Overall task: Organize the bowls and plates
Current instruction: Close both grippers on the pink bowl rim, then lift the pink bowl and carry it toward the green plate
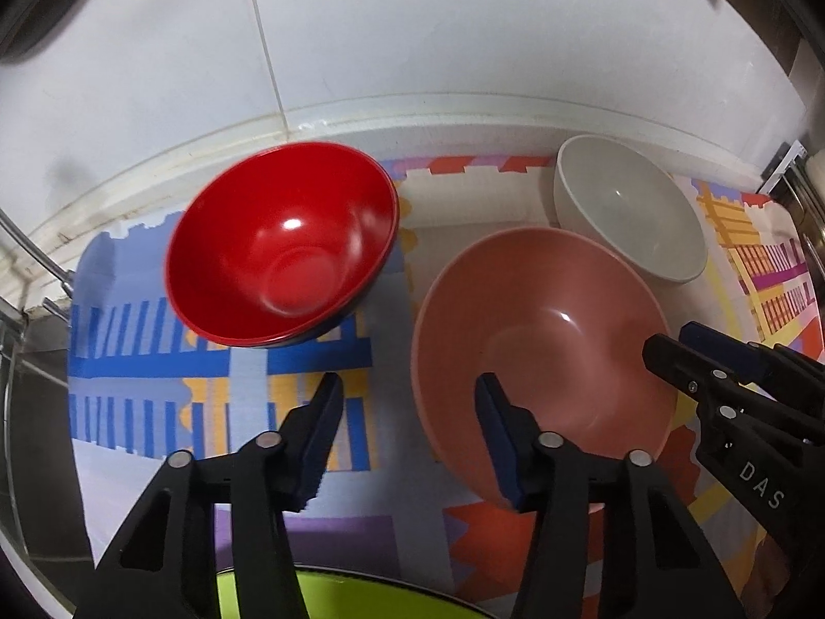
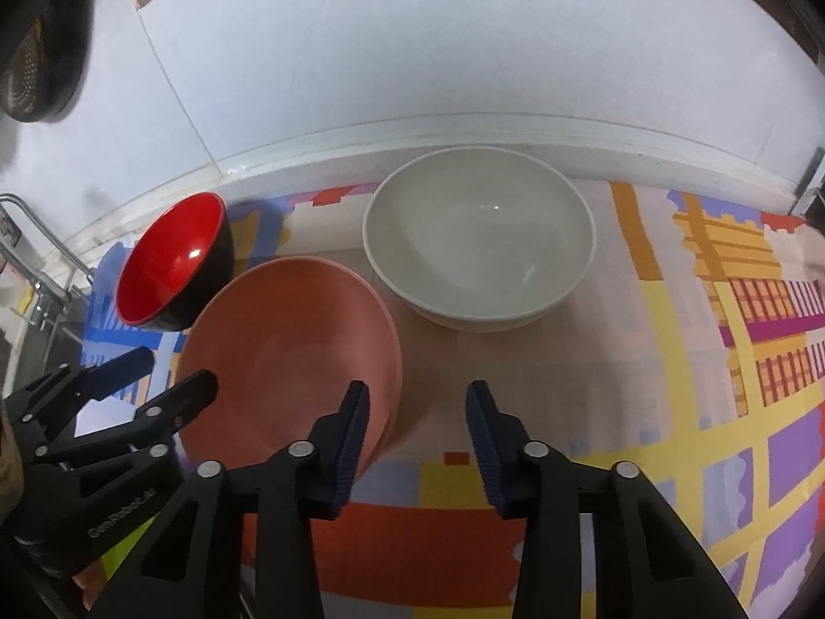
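The pink bowl (image 2: 289, 361) sits mid-mat on the table's patterned mat (image 2: 670, 361). The red bowl (image 1: 283, 242) is just left of it and looks tipped or lifted — can't tell which. The white bowl (image 2: 479, 253) sits right behind the pink one, near the wall. Left claw (image 1: 407, 412) is spread wide over the pink bowl's left rim, holding nothing. Right claw (image 2: 417, 423) — also spread, empty, just right of it.
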Tool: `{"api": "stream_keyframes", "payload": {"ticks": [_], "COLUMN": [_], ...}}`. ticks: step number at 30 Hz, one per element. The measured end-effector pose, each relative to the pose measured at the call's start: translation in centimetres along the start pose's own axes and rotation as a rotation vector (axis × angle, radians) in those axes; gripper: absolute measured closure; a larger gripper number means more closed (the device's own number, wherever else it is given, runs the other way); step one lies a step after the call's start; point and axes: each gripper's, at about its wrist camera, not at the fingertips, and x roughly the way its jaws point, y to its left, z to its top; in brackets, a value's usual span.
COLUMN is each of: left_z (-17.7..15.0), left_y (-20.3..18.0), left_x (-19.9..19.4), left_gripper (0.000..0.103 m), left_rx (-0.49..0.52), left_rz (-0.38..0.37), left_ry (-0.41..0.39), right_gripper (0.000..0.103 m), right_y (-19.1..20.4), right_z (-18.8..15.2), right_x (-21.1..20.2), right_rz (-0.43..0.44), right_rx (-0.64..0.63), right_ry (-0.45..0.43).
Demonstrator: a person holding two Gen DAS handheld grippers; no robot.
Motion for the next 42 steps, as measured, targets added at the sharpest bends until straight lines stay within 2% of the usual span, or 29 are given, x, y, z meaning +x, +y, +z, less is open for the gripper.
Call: {"api": "stream_keyframes", "payload": {"ticks": [4,9,14,23,35,42], "left_z": [0.2,0.4,0.6,0.6,-1.9,-4.3], "left_y": [0.0,-0.3,-0.6,-0.8,-3.2,-5.5], "left_x": [0.5,1.0,0.8,-0.7,-5.8,-6.8], "left_gripper": [0.067,0.09,0.091,0.092,0.091,0.09], "left_rx": [-0.009,0.006,0.012,0.016,0.051,0.092], "left_rz": [-0.019,-0.041,-0.033,-0.031,-0.086,-0.122], "left_ry": [0.015,0.026,0.016,-0.003,-0.064,-0.04], "right_gripper": [0.077,0.088,0.093,0.094,0.094,0.094], "right_y": [0.1,0.4,0.9,1.0,0.1,-1.3], "right_z": [0.2,0.3,0.4,0.3,-1.8,-4.4], "right_x": [0.2,0.4,0.6,-0.3,-5.7,-8.7], "right_rz": [0.003,0.005,0.008,-0.002,-0.019,-0.051], "right_rx": [-0.007,-0.013,-0.018,-0.015,0.003,0.028], "right_ry": [0.008,0.012,0.012,-0.008,-0.058,-0.069]}}
